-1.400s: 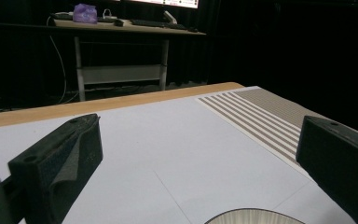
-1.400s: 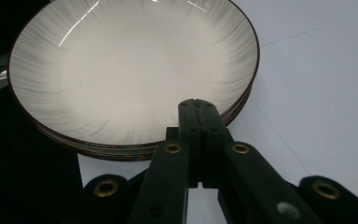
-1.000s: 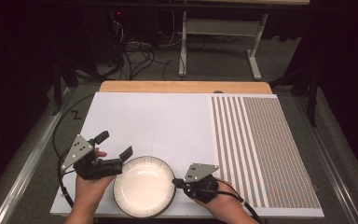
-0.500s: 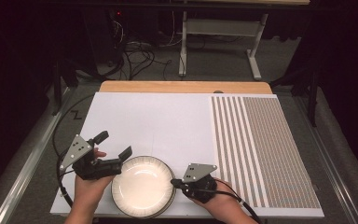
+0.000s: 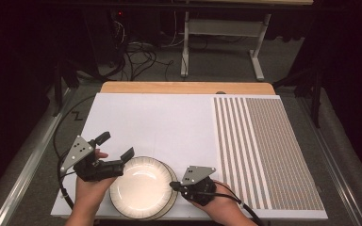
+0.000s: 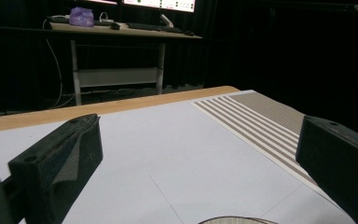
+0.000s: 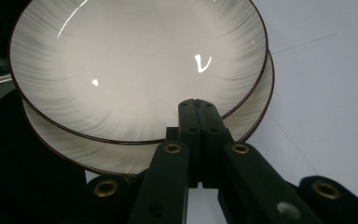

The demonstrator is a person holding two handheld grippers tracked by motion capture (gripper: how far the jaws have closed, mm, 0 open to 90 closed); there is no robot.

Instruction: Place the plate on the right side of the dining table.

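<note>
Two cream plates with dark rims are stacked near the table's front edge. The top plate sits shifted left on the lower plate, whose right rim is bared. My right gripper is shut with nothing between its jaws, its tip at the top plate's right rim. My left gripper stands open just left of the plates, nothing between its jaws. A sliver of plate rim lies low in the left gripper view.
The plates rest on a white mat with bare room behind them. A brown-striped mat covers the table's right part. A wooden strip edges the far side. Beyond stand a desk frame and floor cables.
The top plate has slid a little left, baring more of the lower plate's right rim. Both hands have stayed where they were.
</note>
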